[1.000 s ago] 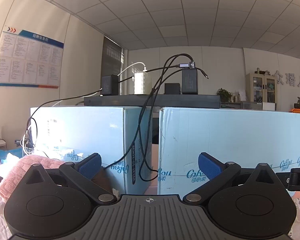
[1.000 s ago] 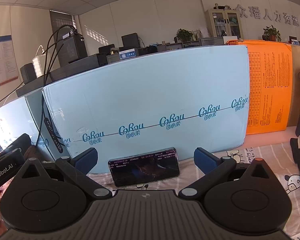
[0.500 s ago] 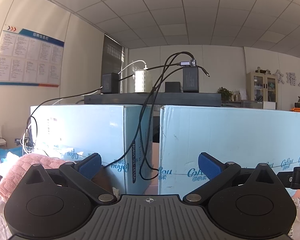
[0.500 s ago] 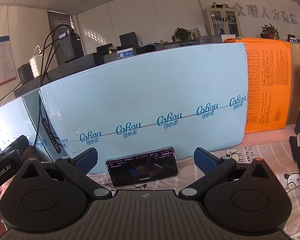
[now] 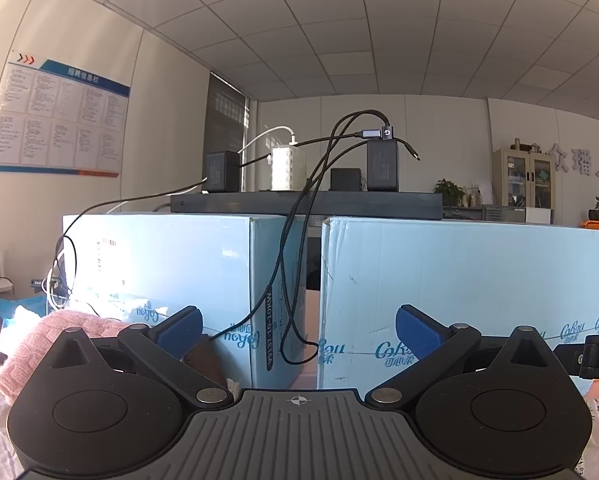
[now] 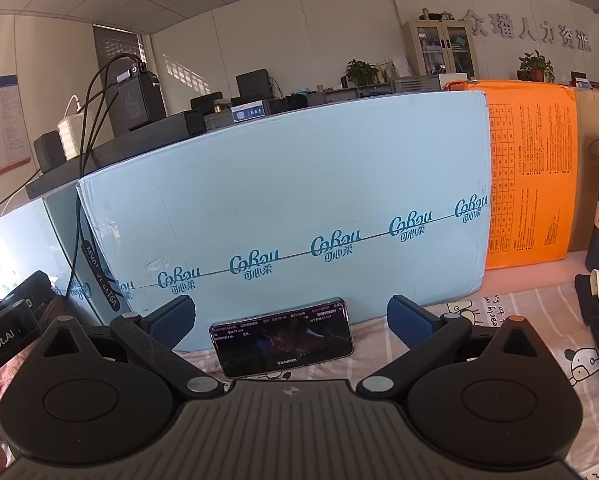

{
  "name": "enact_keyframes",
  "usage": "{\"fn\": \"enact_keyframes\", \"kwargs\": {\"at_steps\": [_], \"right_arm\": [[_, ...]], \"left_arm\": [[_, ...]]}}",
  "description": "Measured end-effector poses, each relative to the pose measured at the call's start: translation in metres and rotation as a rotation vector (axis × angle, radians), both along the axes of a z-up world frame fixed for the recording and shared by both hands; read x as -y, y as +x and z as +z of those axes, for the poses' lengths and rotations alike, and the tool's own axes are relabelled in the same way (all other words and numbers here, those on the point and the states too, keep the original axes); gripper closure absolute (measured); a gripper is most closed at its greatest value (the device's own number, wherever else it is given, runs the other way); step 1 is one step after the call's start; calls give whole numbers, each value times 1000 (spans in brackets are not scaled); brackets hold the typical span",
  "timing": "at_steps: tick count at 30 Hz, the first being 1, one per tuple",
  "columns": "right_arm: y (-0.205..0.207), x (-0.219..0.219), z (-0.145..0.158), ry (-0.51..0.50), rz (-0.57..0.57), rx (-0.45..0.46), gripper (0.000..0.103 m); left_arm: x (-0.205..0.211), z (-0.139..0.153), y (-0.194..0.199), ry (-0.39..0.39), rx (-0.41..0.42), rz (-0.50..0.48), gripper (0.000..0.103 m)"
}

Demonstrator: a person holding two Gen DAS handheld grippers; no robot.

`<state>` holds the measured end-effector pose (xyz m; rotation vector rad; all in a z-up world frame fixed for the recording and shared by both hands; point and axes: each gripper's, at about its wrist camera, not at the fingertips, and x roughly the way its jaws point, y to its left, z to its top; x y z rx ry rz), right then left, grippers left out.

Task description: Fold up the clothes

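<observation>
A: Where is the clothing?
B: A pink knit garment (image 5: 39, 344) lies low at far left, beside the left gripper (image 5: 297, 330), whose fingers are spread wide, empty.
A: And rightward?
B: Pale blue boxes (image 6: 283, 216) wall the far edge. The right gripper (image 6: 291, 318) gapes empty before a propped phone (image 6: 282, 336) on printed cloth (image 6: 495, 308).
</observation>
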<state>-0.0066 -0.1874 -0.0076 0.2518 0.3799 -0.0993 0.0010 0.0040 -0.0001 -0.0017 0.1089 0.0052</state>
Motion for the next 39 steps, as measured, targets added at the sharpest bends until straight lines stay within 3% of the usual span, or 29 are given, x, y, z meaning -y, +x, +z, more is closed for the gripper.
{"fn": "enact_keyframes", "kwargs": {"at_steps": [39], "right_arm": [[-9,3,4,37,-76,82,0]], "left_arm": [[-2,5,-7,-2,39,2,0]]}}
